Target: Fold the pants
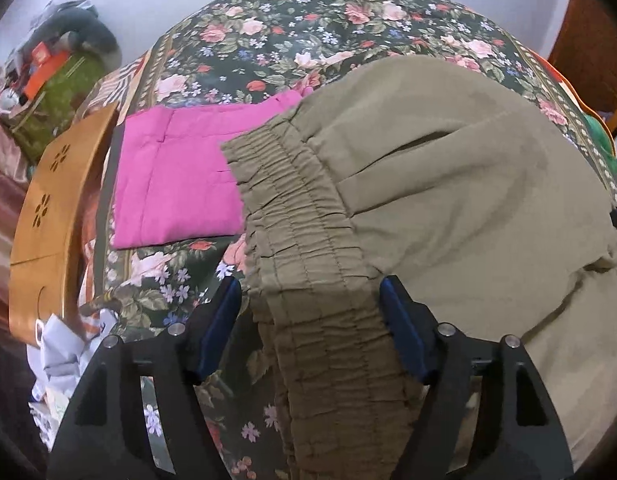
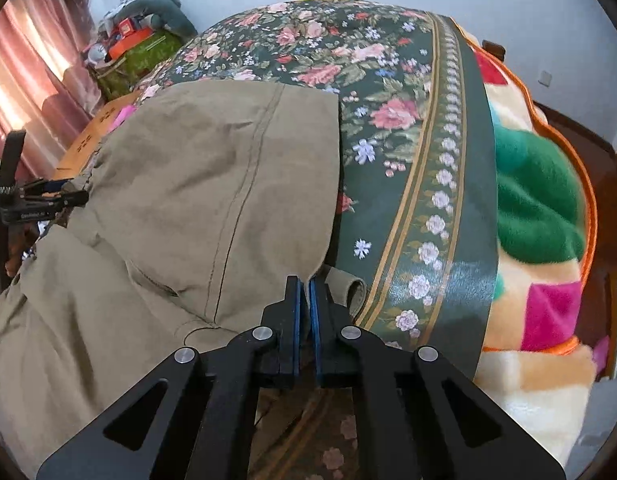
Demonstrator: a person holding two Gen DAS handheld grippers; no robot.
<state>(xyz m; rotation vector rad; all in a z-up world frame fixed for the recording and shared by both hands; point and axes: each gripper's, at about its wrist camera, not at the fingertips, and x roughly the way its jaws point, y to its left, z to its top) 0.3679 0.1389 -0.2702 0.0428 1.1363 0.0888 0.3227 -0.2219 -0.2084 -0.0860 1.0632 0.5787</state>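
Observation:
Khaki pants (image 1: 448,184) lie on a floral tablecloth (image 1: 292,32), with their elastic waistband (image 1: 304,264) running toward the left wrist camera. My left gripper (image 1: 310,304) is open, its jaws standing on either side of the waistband. In the right wrist view the pants (image 2: 180,200) cover the left half, folded over. My right gripper (image 2: 304,292) is shut at the pants' lower right edge; whether cloth is pinched between the pads I cannot tell. The left gripper also shows at the far left edge (image 2: 40,200).
A folded pink garment (image 1: 176,176) lies left of the waistband. A wooden chair back (image 1: 48,208) stands at the left. A colourful fleece blanket (image 2: 540,232) lies right of the tablecloth's border. Clutter on a green box (image 2: 136,52) sits at the back left.

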